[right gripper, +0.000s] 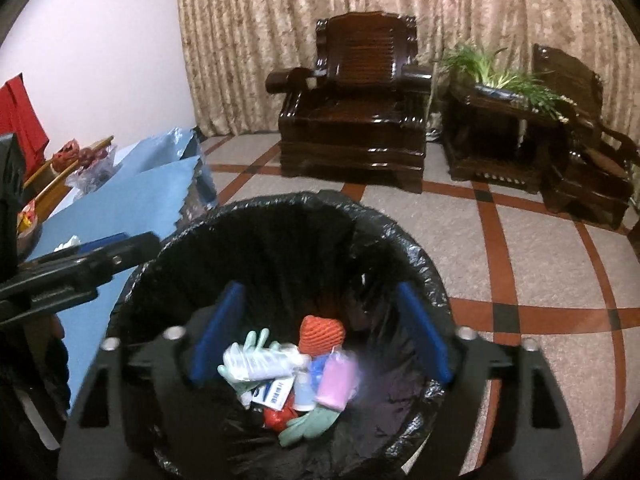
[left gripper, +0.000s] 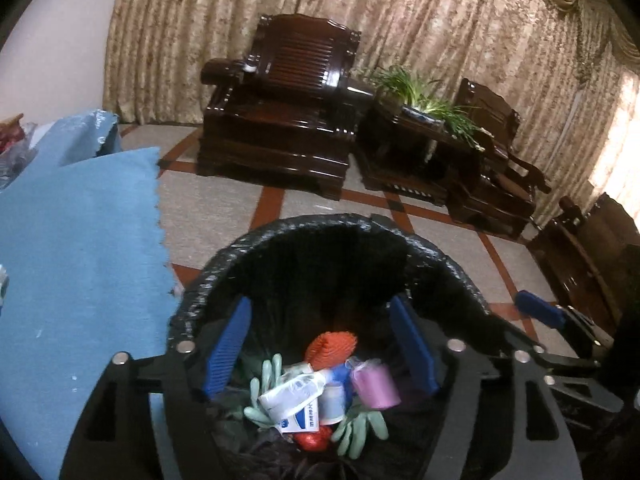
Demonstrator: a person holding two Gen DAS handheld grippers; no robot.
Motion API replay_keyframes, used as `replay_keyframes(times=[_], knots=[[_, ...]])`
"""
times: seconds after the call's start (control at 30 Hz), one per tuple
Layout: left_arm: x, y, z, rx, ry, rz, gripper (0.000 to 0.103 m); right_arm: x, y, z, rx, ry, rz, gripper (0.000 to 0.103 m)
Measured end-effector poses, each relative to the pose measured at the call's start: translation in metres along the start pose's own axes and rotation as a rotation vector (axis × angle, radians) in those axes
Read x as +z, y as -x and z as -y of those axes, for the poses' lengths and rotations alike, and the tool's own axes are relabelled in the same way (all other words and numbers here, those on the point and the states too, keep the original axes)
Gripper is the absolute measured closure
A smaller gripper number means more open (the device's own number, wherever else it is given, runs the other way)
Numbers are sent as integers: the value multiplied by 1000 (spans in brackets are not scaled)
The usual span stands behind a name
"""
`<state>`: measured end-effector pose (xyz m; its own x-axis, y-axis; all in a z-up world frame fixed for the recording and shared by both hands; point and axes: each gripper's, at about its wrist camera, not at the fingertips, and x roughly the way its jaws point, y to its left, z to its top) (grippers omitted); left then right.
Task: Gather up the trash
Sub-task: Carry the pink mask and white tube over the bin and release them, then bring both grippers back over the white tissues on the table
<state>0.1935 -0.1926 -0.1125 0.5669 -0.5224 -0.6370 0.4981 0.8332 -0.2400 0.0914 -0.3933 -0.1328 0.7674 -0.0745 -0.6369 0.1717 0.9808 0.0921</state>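
Right wrist | bin (right gripper: 280, 216) black-lined | pink roll (right gripper: 338, 382), gloves (right gripper: 308, 424) inside

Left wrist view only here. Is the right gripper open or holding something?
Observer: Open and empty. The right gripper hangs over the bin.
Operator: Any trash on the blue cloth?
Observer: A small white thing lies on the blue cloth; I can't tell what it is.
Operator: What's beyond it?
Observer: Bags on a wooden table, with a red cloth behind.
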Motion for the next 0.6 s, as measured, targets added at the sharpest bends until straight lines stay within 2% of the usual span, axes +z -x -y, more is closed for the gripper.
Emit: replay_keyframes(times=[0.03, 0.07, 0.17, 0.37, 0.6], knots=[[0, 4, -4, 15, 6, 7, 26, 1, 2, 0, 1, -5, 7, 11], [-1, 8, -6, 27, 9, 12, 20, 2, 5, -1, 3, -15, 20, 10], [-1, 26, -21, 84, 28, 47, 12, 6, 10, -2, 39, -32, 40, 8], [-9, 61, -52, 165, 65, 84, 7, 18, 18, -29, 78, -2, 62, 6], [-28, 106, -97, 274, 119, 113, 7, 28, 13, -89, 169, 71, 51, 6]])
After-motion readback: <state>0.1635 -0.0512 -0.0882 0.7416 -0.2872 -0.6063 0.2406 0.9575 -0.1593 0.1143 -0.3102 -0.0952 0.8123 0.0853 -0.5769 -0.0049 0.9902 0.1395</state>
